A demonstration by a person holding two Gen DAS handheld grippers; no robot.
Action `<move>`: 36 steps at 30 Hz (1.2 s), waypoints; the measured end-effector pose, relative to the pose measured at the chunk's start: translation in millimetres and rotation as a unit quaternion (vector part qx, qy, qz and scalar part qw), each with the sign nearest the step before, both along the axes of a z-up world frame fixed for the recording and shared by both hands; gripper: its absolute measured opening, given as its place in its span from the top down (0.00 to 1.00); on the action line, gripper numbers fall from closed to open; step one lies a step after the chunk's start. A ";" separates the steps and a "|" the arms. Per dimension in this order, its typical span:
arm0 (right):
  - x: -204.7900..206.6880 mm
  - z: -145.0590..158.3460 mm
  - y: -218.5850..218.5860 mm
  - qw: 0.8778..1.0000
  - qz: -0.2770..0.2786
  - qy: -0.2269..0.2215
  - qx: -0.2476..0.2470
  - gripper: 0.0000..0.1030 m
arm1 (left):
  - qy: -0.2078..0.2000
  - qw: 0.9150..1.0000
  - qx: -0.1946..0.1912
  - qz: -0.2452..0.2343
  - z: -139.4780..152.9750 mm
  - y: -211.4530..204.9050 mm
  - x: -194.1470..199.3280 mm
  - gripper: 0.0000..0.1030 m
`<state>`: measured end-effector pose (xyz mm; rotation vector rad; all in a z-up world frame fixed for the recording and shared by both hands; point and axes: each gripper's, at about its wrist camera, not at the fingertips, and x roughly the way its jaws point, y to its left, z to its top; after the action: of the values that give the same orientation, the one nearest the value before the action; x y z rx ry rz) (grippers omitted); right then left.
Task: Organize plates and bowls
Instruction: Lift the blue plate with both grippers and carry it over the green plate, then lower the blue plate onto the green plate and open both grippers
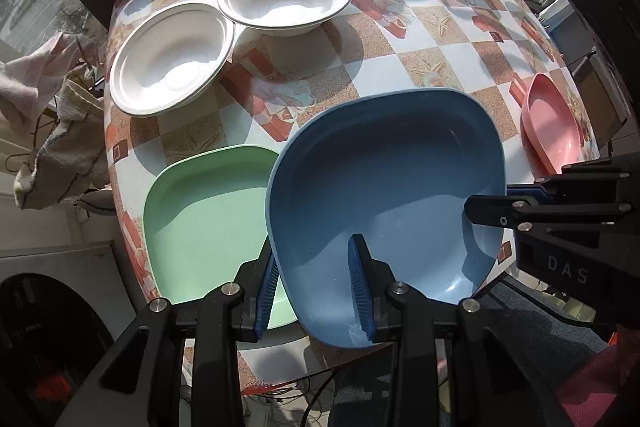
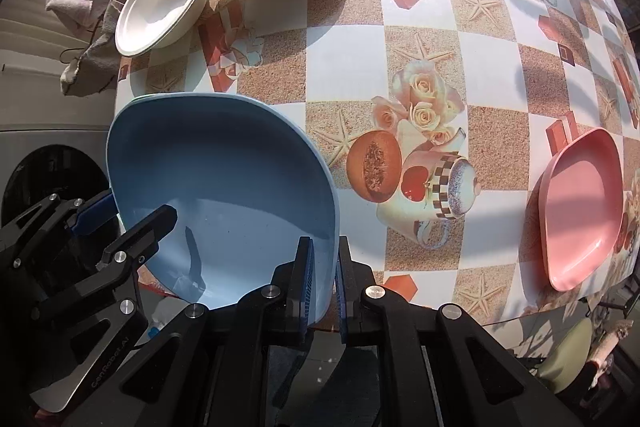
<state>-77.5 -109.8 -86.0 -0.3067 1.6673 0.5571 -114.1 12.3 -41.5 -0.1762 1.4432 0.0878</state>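
Black linkage hand-held gripper, silver screws, blue ribbed fingertips

plastic plates, paper bowls, printed table cover

the blue plate looks smooth, slightly glossy plastic; the white bowls look matt moulded paper; the tablecloth is shiny, and the pads ribbed.

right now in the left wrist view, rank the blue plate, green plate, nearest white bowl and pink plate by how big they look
1. blue plate, though closest to the camera
2. green plate, partly hidden by the blue one
3. nearest white bowl
4. pink plate, squeezed at the frame edge, so unsure
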 end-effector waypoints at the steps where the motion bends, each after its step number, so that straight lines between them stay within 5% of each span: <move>1: -3.8 -3.2 -3.2 1.000 0.007 -0.002 -0.001 0.88 | -0.002 1.000 0.001 0.006 0.5 2.0 1.6 0.63; 24: -34.8 -6.8 80.1 0.991 0.134 -0.002 0.002 0.88 | -0.001 0.991 0.023 0.130 14.9 73.3 -34.6 0.64; 36: -40.3 -25.6 109.8 0.989 0.146 0.020 -0.001 0.87 | 0.022 0.987 0.030 0.157 0.9 96.0 -42.7 0.64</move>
<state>-117.7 0.0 -111.5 -0.5505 1.6721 0.7836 -156.8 108.3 -40.5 -0.3530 1.4451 0.3937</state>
